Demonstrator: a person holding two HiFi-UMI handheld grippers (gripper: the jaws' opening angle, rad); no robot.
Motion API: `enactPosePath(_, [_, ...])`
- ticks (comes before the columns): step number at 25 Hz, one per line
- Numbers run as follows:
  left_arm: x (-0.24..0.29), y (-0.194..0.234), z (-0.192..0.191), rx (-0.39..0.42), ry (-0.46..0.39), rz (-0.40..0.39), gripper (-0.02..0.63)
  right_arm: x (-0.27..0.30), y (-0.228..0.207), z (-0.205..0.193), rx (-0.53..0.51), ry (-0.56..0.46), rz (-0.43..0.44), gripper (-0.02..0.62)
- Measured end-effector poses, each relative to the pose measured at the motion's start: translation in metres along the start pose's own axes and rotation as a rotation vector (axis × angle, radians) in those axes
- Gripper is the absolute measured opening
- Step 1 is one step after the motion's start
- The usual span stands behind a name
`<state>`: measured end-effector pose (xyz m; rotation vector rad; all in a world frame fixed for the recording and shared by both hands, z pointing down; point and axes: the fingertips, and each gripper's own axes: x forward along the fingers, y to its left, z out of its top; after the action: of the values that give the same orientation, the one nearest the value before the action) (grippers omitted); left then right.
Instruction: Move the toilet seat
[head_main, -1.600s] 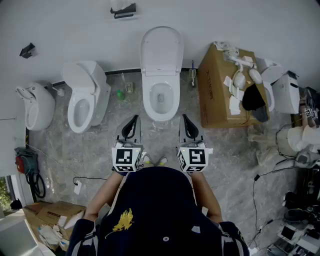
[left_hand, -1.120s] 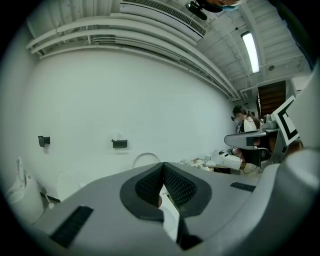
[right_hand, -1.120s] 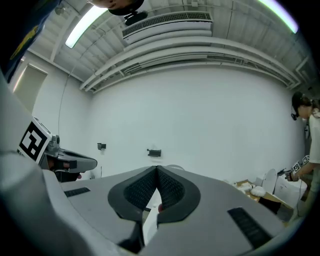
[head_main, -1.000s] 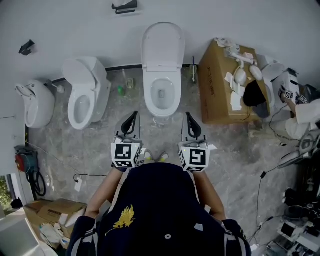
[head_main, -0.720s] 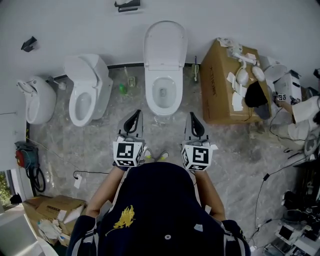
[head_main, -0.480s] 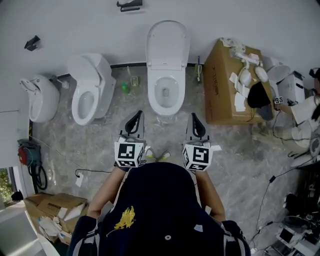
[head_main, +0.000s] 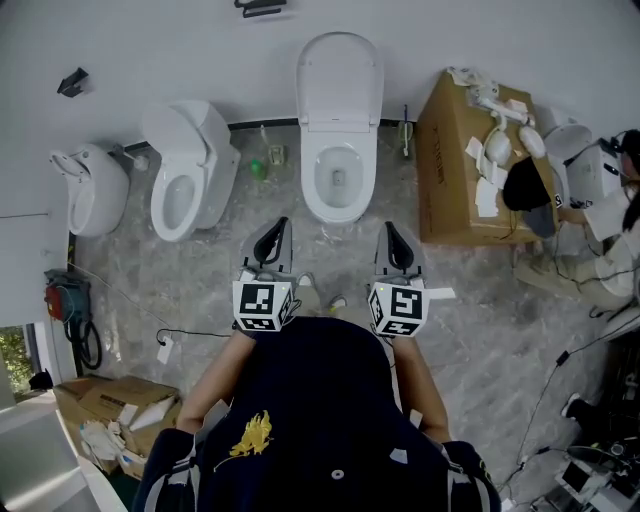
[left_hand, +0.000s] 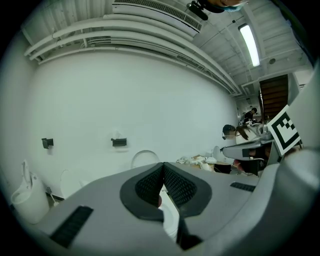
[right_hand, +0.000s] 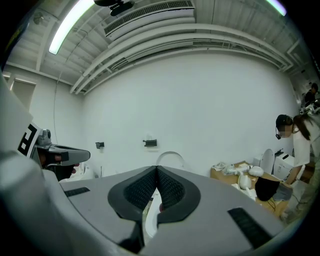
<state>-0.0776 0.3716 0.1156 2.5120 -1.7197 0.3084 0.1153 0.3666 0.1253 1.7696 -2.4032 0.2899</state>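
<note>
A white toilet (head_main: 340, 180) stands against the wall straight ahead, its lid and seat (head_main: 340, 75) raised upright against the wall. In the two gripper views the raised lid (left_hand: 145, 157) (right_hand: 170, 159) peeks over the jaws. My left gripper (head_main: 272, 240) hangs short of the bowl at its left front, shut and empty. On the other side my right gripper (head_main: 396, 245) is level with it at the bowl's right front, also shut with nothing in it. Neither touches the toilet.
A second white toilet (head_main: 190, 170) and a wall-hung fixture (head_main: 95, 190) stand to the left. A large cardboard box (head_main: 470, 170) with white parts sits right of the toilet, a person (head_main: 620, 200) beyond it. Another open box (head_main: 110, 420) lies on the floor at my lower left.
The head view has shifted, so the toilets and box sit a little further right and up in frame. Both grippers stay shut and keep their places in front of me.
</note>
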Motion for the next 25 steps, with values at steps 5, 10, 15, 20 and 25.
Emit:
enactPosePath(5, [0.004, 0.005, 0.004, 0.009, -0.015, 0.017, 0.017, 0.007, -0.002, 0.005, 0.006, -0.012, -0.012, 0.026])
enactPosePath(10, [0.016, 0.008, 0.000, 0.002, -0.024, 0.021, 0.017, 0.018, -0.006, -0.004, 0.001, 0.031, -0.037, 0.026])
enactPosePath(15, [0.040, 0.013, -0.004, -0.002, -0.029, 0.007, 0.017, 0.035, -0.014, -0.009, 0.014, 0.062, -0.064, 0.026])
enactPosePath(20, [0.079, 0.030, -0.008, -0.025, -0.027, -0.031, 0.017, 0.071, -0.018, -0.008, 0.007, 0.081, -0.080, 0.026])
enactPosePath(25, [0.122, 0.073, -0.009, -0.054, -0.024, -0.057, 0.017, 0.125, -0.007, 0.003, -0.003, 0.106, -0.088, 0.026])
